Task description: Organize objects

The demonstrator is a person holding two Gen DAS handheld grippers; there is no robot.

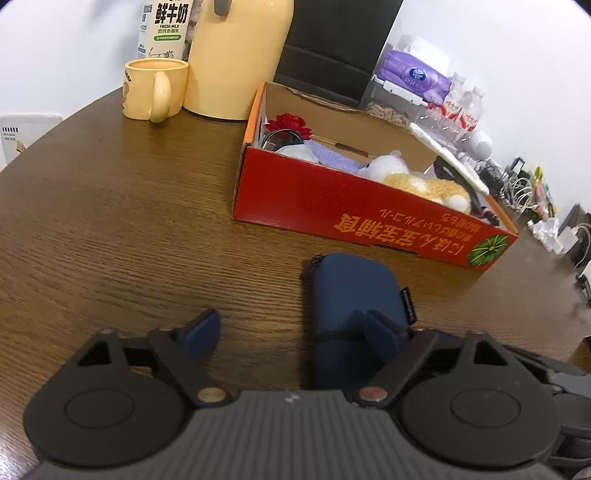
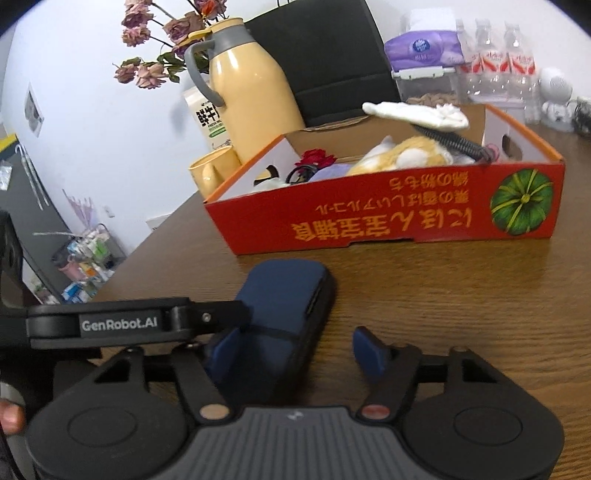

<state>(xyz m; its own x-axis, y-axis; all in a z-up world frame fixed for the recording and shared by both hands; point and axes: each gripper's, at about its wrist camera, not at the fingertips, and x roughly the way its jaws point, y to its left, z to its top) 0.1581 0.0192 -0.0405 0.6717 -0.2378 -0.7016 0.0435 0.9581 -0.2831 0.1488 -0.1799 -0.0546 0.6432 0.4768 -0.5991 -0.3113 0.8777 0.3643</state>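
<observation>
A dark blue zip case (image 1: 351,291) lies on the brown wooden table (image 1: 122,221), just in front of a red cardboard box (image 1: 332,199). The box holds a plush toy (image 1: 417,181), a red flower (image 1: 291,123) and other items. My left gripper (image 1: 295,332) is open; its right finger rests on the case's near end. My right gripper (image 2: 295,347) is open too, and its left finger is against the case (image 2: 284,295). The left gripper's finger arm (image 2: 147,323) reaches in from the left in the right wrist view. The box (image 2: 369,218) stands behind.
A yellow mug (image 1: 155,88), a yellow thermos jug (image 1: 236,55) and a milk carton (image 1: 162,29) stand at the table's far side. A black chair back (image 1: 332,51), tissue packs (image 1: 413,74) and water bottles (image 1: 461,107) are behind the box. Dried flowers (image 2: 159,44) are by the wall.
</observation>
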